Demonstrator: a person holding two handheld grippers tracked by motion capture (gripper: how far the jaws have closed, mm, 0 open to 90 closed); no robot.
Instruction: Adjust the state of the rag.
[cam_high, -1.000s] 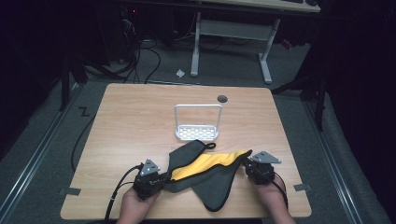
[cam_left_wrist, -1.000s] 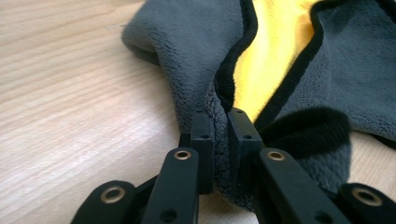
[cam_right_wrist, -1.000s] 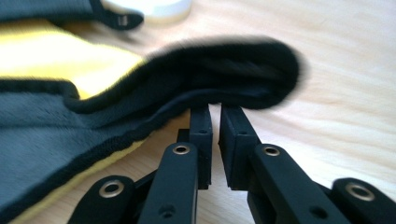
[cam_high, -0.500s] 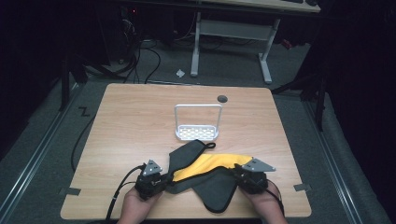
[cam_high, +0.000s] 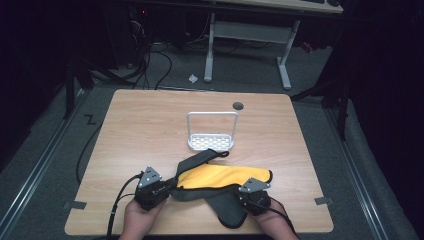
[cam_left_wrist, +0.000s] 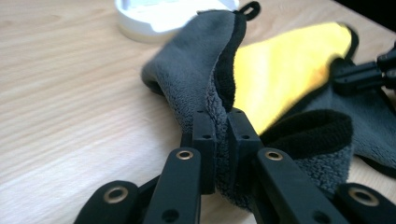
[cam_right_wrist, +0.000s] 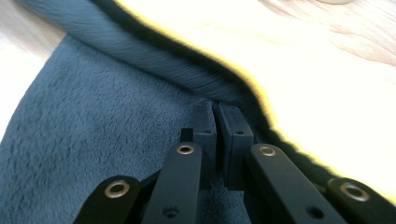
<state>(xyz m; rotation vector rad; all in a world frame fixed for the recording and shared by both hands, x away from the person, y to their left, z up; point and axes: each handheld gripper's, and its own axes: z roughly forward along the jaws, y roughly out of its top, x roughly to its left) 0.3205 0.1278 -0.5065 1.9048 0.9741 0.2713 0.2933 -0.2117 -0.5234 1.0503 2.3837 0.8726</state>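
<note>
1. Cloth (cam_high: 220, 176), grey w/ yellow inner face & black edging, is lying near the front edge of the desk (cam_high: 150, 125), roughly mid-way btw its left & right edges; a grey flap is hanging toward the front edge.
2. Left gripper (cam_high: 167, 187) is sitting near the front-left part of the desk, jaws clamped on the cloth's grey left end; they've just been closing, w/ fabric pinched btw them (clear in left gripper view (cam_left_wrist: 219, 140)).
3. Right gripper (cam_high: 245, 192) is sitting near the front edge, right of centre, jaws pressed together on the black-trimmed cloth edge (cam_right_wrist: 217, 116); also just been closing, fabric btw them.
4. Hidden/unclear: cloth is folding over itself, so its full outline & underside aren't showing. Right gripper view is overexposing the yellow side to near white; the desk beyond is blurring out. Both hands (cam_high: 142, 222) are getting cut off by the bottom of the high view.
5. White rack (cam_high: 211, 131) w/ perforated base & hoop handle is standing behind the cloth, near desk centre; the cloth's black loop (cam_high: 223, 153) is lying right at its front rim, contact can't be told. In left gripper view the rack is cropped by the top edge.
6. Dark round hole (cam_high: 238, 105) is showing near the back edge.
7. Writing: no readable brand/label; a faint mark on the left gripper body is too small to read.
</note>
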